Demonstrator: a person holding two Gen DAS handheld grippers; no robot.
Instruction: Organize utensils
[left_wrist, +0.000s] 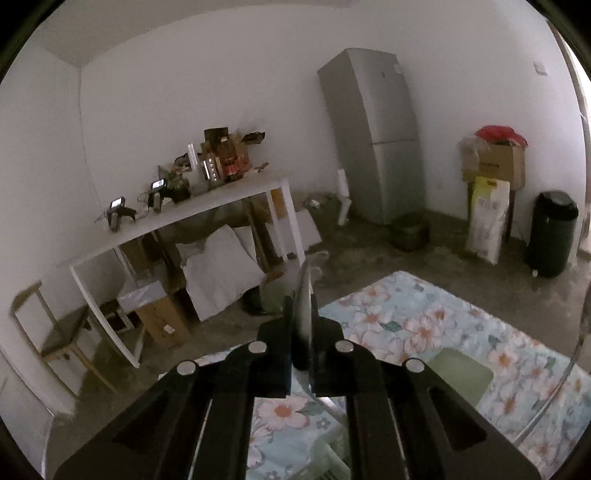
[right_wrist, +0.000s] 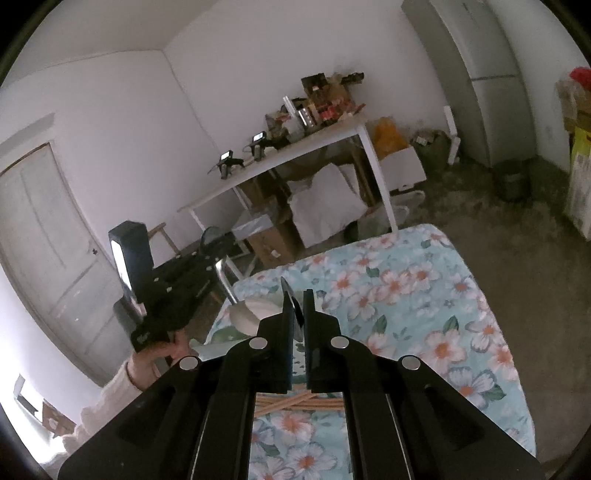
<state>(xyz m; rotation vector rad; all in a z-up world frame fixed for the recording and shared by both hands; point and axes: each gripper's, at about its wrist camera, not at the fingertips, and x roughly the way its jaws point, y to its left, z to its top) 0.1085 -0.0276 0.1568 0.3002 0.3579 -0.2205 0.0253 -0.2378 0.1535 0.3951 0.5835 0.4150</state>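
- Left wrist view: the left claw (left_wrist: 303, 325) is seen clenched on a metal utensil (left_wrist: 304, 295), held edge-on between its pads and projecting ahead of the tips; from the right wrist view it is judged to be a spoon (right_wrist: 242, 314), with the bowl hanging below that claw.
- Right wrist view: the right claw (right_wrist: 298, 310) is clenched on a thin dark-tipped utensil (right_wrist: 290, 299), its type not determinable.
- Both utensils are held in the air above the floral-covered counter (left_wrist: 424, 325).
- A pale green tray (left_wrist: 461, 373) lies just right of and below the left claw; wooden chopsticks (right_wrist: 295, 402) are glimpsed beneath the right claw.
- The step is judged to be carrying a utensil to its slot; the grip should be kept firm and the spoon lowered level before release, so that no swing is caused.
- The two claws are near each other, so a crossing path should be avoided.
- Further ahead, well apart, a white table (left_wrist: 207, 210), a refrigerator (left_wrist: 373, 136) and a black bin (left_wrist: 552, 232) are seen; nothing there obstructs.
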